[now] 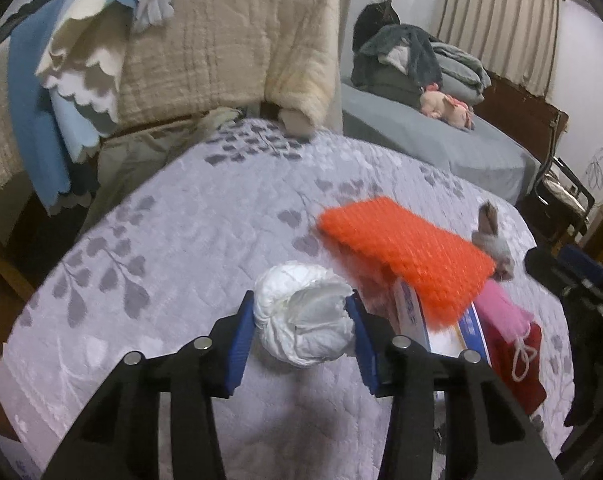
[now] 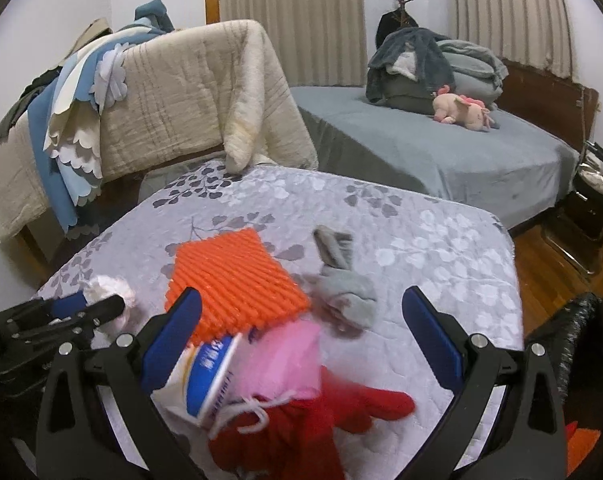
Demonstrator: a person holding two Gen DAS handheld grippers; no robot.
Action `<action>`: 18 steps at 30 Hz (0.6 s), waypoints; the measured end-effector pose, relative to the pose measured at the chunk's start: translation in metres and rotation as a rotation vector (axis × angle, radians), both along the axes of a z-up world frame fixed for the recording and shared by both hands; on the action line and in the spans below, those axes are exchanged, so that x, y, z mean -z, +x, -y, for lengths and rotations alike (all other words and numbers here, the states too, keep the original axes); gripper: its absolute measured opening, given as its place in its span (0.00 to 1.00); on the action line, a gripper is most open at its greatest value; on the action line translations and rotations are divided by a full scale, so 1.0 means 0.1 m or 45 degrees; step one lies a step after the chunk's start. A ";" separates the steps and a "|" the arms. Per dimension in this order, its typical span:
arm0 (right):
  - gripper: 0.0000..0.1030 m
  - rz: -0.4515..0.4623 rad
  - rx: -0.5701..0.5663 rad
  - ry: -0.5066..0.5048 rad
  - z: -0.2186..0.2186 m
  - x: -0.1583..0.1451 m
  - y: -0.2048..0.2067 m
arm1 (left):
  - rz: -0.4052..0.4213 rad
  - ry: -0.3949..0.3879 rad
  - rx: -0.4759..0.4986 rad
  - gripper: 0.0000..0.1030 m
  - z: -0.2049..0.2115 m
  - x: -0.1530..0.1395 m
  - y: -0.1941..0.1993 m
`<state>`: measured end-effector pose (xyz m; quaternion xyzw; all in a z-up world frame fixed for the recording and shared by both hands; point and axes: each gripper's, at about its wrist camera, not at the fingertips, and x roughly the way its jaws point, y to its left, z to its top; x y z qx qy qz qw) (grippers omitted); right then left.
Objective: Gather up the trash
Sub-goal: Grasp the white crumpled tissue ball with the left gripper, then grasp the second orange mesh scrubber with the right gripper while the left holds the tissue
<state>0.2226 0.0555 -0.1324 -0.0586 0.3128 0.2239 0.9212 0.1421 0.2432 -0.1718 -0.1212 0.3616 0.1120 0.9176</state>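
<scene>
Item: crumpled white tissue wad (image 1: 305, 320), lying on the quilted table cover (image 1: 161, 248), just beside the orange mat (image 1: 405, 252). We are pinching it with the left gripper (image 1: 301, 332), blue pads touching both flanks. We are judging it light, soft, crushable; mid-bulk hold suits. We are keeping the right gripper (image 2: 301, 328) spread, grasping nothing

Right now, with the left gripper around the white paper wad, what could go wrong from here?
1. The left gripper pinches the soft crumpled paper wad near its fingertips; it may squash and slip out on lifting.
2. The right gripper hangs open over a pile: pink cloth, red cloth and blue-and-white box. Closing there could grab non-trash.
3. The orange mat lies partly on the box, so pulling the box could drag it.
</scene>
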 end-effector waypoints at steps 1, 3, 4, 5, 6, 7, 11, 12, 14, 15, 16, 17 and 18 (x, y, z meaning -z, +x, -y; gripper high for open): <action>0.95 -0.008 0.001 -0.006 -0.03 0.02 0.02 | 0.005 0.007 -0.003 0.43 -0.02 -0.02 0.01; 0.95 -0.024 0.001 -0.021 -0.10 0.06 0.06 | 0.011 0.018 -0.008 0.43 -0.05 -0.04 0.03; 0.95 -0.032 0.000 -0.021 -0.13 0.09 0.09 | 0.013 0.021 -0.010 0.43 -0.06 -0.05 0.03; 0.95 -0.040 -0.001 -0.025 -0.16 0.11 0.12 | 0.016 0.023 -0.011 0.43 -0.07 -0.06 0.05; 0.94 -0.044 -0.001 -0.028 -0.17 0.13 0.13 | 0.017 0.025 -0.011 0.43 -0.07 -0.06 0.06; 0.94 -0.049 0.000 -0.034 -0.20 0.15 0.16 | 0.018 0.028 -0.012 0.43 -0.07 -0.06 0.06; 0.94 -0.070 -0.006 -0.062 -0.28 0.22 0.25 | 0.018 0.023 -0.018 0.43 -0.11 -0.04 0.10; 0.94 -0.084 -0.014 -0.077 -0.31 0.26 0.27 | 0.016 0.021 -0.021 0.43 -0.12 -0.03 0.10; 0.94 -0.096 -0.021 -0.084 -0.33 0.30 0.29 | 0.013 0.018 -0.025 0.43 -0.13 -0.02 0.10; 0.94 -0.104 -0.026 -0.086 -0.34 0.32 0.30 | 0.013 0.016 -0.027 0.43 -0.14 -0.02 0.10; 0.94 -0.105 -0.031 -0.087 -0.35 0.32 0.29 | 0.012 0.016 -0.029 0.43 -0.14 -0.01 0.11; 0.94 -0.106 -0.040 -0.087 -0.36 0.33 0.29 | 0.013 0.016 -0.030 0.43 -0.15 -0.01 0.11; 0.92 -0.108 -0.049 -0.086 -0.37 0.33 0.29 | 0.013 0.015 -0.031 0.43 -0.15 -0.01 0.11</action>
